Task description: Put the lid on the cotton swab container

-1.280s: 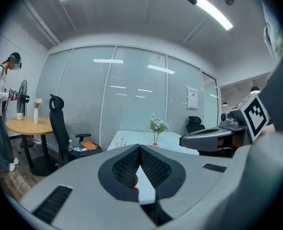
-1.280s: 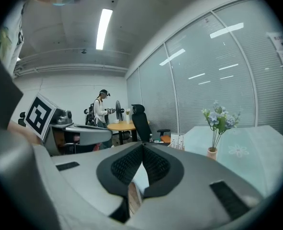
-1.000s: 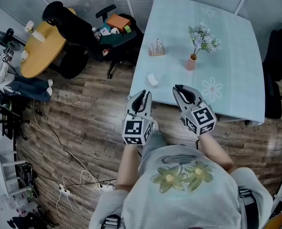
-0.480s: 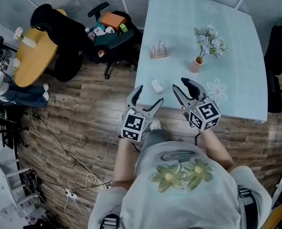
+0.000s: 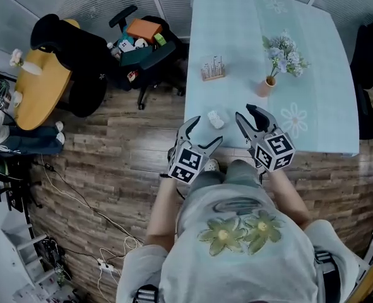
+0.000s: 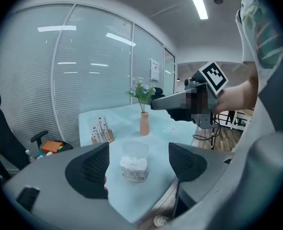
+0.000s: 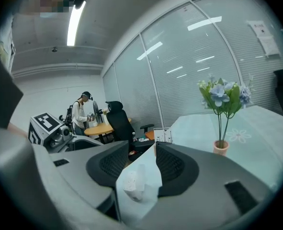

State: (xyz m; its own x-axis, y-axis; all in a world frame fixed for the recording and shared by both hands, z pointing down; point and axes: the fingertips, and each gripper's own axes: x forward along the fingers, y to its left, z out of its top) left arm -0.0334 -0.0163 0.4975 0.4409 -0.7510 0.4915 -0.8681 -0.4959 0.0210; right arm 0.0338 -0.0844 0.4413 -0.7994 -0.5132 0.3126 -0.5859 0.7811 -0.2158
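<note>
A pale blue worktop (image 5: pixel 312 55) carries a pink vase (image 5: pixel 266 86) of flowers near its middle and a small wooden rack (image 5: pixel 213 68) of sticks farther off on the left. The container (image 5: pixel 216 119), clear with white swabs inside, stands upright close to the near left corner. Vase and rack stand well apart from the container, so the way to it from either gripper is open. Left of the worktop, on the wood floor (image 5: pixel 110 163), a black chair (image 5: pixel 142 49) holds boxes, with a yellow round table (image 5: pixel 38 90) beyond it, and cables (image 5: pixel 79 201) trail near the person. In the right gripper view a person (image 7: pixel 80 113) stands far off by that round table. The left gripper (image 5: pixel 206 131) is held at the near edge, tipped downward and angled far and right. Its jaws are wide, having just been opening, and the container sits just off their tips in line with the gap, touched by neither pad. The right gripper (image 5: pixel 244 113) hangs over the near edge just right of the container, pointing far and left. Its jaws have also just been opening, to a narrower gap that holds nothing, and the container shows low beyond it.
</note>
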